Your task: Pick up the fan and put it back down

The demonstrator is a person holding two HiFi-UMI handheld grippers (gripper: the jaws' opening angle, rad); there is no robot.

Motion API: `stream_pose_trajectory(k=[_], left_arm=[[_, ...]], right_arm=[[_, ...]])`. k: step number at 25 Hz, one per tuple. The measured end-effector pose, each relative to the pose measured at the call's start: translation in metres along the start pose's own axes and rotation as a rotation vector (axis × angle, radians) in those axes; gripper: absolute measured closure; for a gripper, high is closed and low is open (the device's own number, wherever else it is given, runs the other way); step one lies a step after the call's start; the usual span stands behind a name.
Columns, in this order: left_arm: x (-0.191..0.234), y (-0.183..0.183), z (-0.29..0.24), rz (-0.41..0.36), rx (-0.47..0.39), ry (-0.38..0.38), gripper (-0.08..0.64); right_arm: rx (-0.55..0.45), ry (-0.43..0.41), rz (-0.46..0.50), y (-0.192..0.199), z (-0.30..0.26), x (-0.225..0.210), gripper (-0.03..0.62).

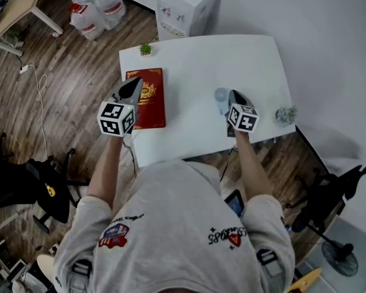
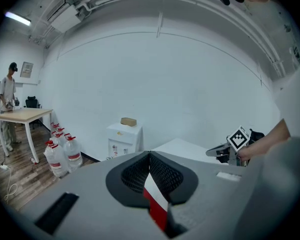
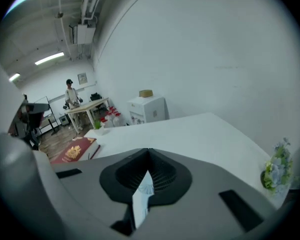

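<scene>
Indoors, dark wood-plank flooring [image 1: 67, 72] and a plain white wall [image 1: 329, 41] around a white rectangular table [image 1: 195, 66]. Nearest, over the table's front-left part, the left gripper [image 1: 136, 82], held aloft with grey jaws pressed together tip to tip and nothing caught between. Beneath it, lying flat, a red hardcover book with a gold emblem [image 1: 151, 102], seen as a red strip through the slot behind the joined tips. Across to the right, the right gripper [image 1: 234, 94], likewise closed tip to tip on nothing and raised off the tabletop. Just left of its tips, resting on the table, the small pale-blue round fan [image 1: 221, 95]; impossible to tell from above whether touching. Out to the right of that gripper, at the table's edge, a small potted plant with pale bluish blossoms [image 1: 285, 115]. Far ahead of the left gripper, on the table's far corner, a tiny green potted plant [image 1: 146, 49]. Beyond the table, ahead of both grippers, a white box-shaped cabinet [image 1: 186, 8] against the wall, topped with a tan block [image 2: 128, 121]. Left of that, clear water jugs with red caps [image 1: 94, 8] clustered on the floor. Farthest off to the left, a light wooden table [image 1: 15, 8] with a person [image 2: 7, 96] standing at it.
</scene>
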State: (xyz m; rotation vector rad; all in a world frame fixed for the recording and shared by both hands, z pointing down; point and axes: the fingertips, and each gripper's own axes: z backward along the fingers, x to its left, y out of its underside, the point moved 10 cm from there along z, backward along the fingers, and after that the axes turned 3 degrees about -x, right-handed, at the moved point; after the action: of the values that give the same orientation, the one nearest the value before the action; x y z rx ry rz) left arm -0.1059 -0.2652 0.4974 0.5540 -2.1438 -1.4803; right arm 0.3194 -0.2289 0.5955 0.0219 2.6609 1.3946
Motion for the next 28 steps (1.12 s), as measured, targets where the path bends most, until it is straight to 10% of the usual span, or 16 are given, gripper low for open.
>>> stream_pose_trajectory(k=[15,28], left_arm=[[-0.019,-0.029,0.001,-0.023,-0.080,0.044,0.555],[-0.018,-0.032,0.008,-0.015,-0.100,0.027,0.555]], right_arm=[[-0.424,-0.105,0.194,-0.117,0.090,0.058,0.589],[-0.421,-0.130,0.203,-0.113,0.090,0.067,0.591]])
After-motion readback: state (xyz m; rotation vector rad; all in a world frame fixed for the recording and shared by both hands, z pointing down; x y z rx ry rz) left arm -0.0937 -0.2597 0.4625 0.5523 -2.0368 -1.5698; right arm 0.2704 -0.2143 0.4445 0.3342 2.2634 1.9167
